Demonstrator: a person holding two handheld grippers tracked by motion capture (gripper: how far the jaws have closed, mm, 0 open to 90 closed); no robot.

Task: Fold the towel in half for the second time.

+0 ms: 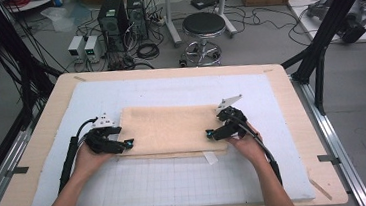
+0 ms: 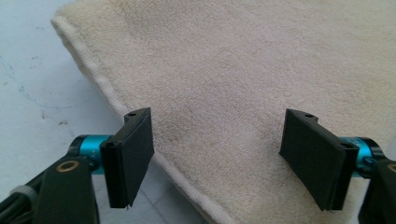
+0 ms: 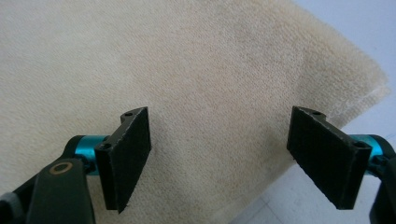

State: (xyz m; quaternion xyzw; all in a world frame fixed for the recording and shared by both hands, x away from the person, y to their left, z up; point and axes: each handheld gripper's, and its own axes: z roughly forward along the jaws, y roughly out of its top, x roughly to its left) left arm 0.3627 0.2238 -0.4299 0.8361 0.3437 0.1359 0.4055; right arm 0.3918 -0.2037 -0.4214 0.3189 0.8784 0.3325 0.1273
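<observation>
Spread tongs (image 2: 217, 158) over cream, folded terry towel (image 2: 243, 79).

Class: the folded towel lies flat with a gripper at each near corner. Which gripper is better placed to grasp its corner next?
Left, marginally. The left gripper is open astride the towel's hemmed edge; the right gripper is open over the cloth, with its corner off to one side.

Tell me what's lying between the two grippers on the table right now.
The folded beige towel spans the stretch between the left gripper and the right gripper, seen in the high view. Both are open at its near corners; nothing else lies on it.
</observation>
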